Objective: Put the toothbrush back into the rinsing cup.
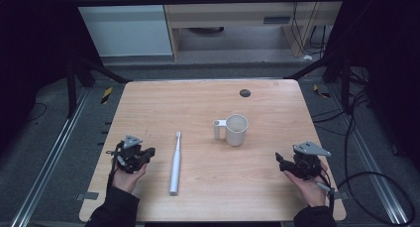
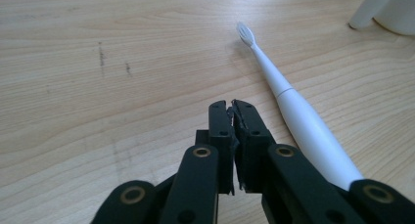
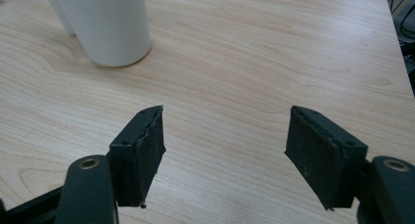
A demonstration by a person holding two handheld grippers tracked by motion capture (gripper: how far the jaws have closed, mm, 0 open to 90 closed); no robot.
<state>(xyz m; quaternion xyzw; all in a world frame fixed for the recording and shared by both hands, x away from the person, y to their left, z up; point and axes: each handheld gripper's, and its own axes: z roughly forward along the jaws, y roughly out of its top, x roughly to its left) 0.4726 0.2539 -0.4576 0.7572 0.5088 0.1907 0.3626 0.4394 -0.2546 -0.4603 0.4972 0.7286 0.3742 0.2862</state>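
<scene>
At the left we held the left gripper (image 1: 148,152) low over the table (image 1: 277,197), its jaws pressed together on nothing; in the left gripper view (image 2: 232,111) the pads met with no gap. Just to its right lay the electric toothbrush (image 1: 175,163), flat on the wood, bristle head pointing away from us and the thick handle end toward us. In the left gripper view the toothbrush (image 2: 293,111) ran past the closed tips, near them but not touching.

We judged that the step was taking up the brush, and that those jaws had to part first. A grip on the thick handle, across its width, looked safer than one on the thin neck, and the round body seemed likely to roll if one pad arrived before the other.

Farther right stood the white cup (image 1: 236,129), upright, mouth up, its handle (image 1: 219,129) turned toward the brush; cup and brush were well apart. In the right gripper view the cup (image 3: 105,26) stood ahead and to the left.

At the far right the right gripper (image 1: 278,160) had its jaws spread wide and empty (image 3: 225,145), well placed, we thought, to steady the cup
</scene>
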